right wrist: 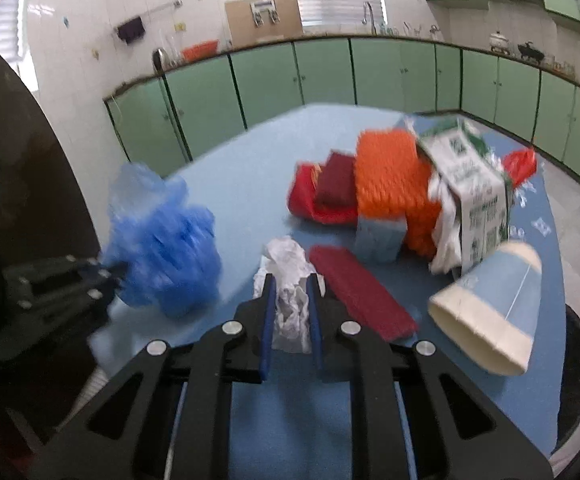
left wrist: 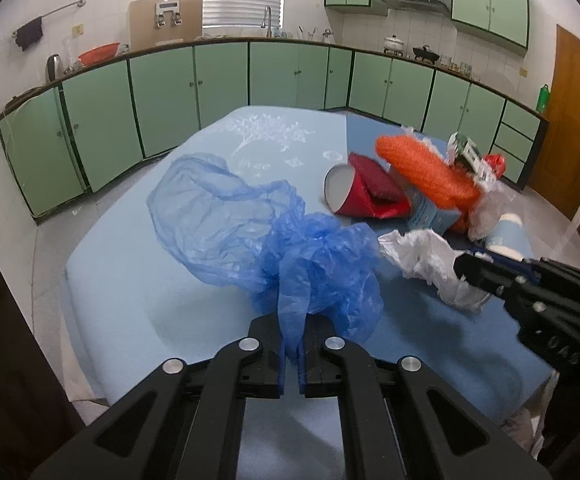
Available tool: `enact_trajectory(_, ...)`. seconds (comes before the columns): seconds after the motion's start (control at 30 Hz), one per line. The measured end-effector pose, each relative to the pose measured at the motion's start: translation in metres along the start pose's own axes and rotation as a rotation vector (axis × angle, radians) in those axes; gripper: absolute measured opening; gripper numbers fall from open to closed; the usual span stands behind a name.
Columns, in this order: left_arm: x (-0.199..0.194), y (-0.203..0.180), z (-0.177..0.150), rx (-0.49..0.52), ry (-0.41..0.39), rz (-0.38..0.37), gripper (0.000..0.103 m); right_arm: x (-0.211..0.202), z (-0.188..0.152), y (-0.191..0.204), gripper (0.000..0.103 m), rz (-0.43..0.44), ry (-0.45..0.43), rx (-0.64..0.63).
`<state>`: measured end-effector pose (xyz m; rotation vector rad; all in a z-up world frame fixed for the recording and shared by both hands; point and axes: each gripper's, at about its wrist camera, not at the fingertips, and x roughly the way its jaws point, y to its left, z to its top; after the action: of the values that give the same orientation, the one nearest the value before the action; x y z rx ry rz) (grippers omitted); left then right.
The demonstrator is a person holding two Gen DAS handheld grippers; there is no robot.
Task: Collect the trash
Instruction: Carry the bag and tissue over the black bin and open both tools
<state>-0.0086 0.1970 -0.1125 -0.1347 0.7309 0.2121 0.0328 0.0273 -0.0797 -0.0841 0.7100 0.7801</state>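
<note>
Left gripper (left wrist: 292, 344) clamped on blue plastic bag (left wrist: 249, 232), right gripper (right wrist: 292, 312) pinching crumpled white paper (right wrist: 290, 280) (both raised), red cup (left wrist: 354, 196), orange netting (left wrist: 422, 168) on blue table (left wrist: 137, 296).

A thin blue plastic bag (left wrist: 257, 232) is held above the blue-clothed table (left wrist: 137, 292), left of a crumpled white paper wad (right wrist: 290, 280). Right of the wad a flat dark-red rectangular pad (right wrist: 360, 292) is laid, then a tipped pale-blue paper cup (right wrist: 490, 312). Behind them, an orange knitted net (right wrist: 394, 184) is draped between a tipped red paper cup (left wrist: 354, 196) and a printed white carton (right wrist: 474, 196).
</note>
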Motion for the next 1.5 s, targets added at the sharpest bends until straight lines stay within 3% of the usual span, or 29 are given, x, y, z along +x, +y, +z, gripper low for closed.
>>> enact_trajectory(0.17, -0.015, -0.005, 0.015, 0.005, -0.048, -0.017, 0.004, -0.026, 0.021, 0.000, 0.014, 0.039, -0.085, 0.013)
enact_trajectory(0.3, -0.025, -0.015, 0.031, 0.024, -0.093, -0.044, 0.004, -0.049, 0.033, -0.009, 0.014, 0.014, -0.153, 0.029)
enact_trajectory(0.7, -0.027, -0.089, 0.073, 0.146, -0.170, -0.218, 0.004, -0.111, 0.039, -0.086, 0.014, -0.222, -0.265, 0.124)
enact_trajectory(1.13, -0.003, -0.219, 0.096, 0.323, -0.174, -0.451, 0.004, -0.173, 0.001, -0.207, 0.014, -0.499, -0.282, 0.254)
enact_trajectory(1.33, 0.028, -0.283, 0.092, 0.396, -0.105, -0.544, 0.004, -0.176, -0.028, -0.256, 0.014, -0.579, -0.239, 0.319)
enact_trajectory(1.5, 0.056, -0.325, 0.084, 0.447, -0.052, -0.579, 0.004, -0.170, -0.051, -0.292, 0.014, -0.615, -0.195, 0.378)
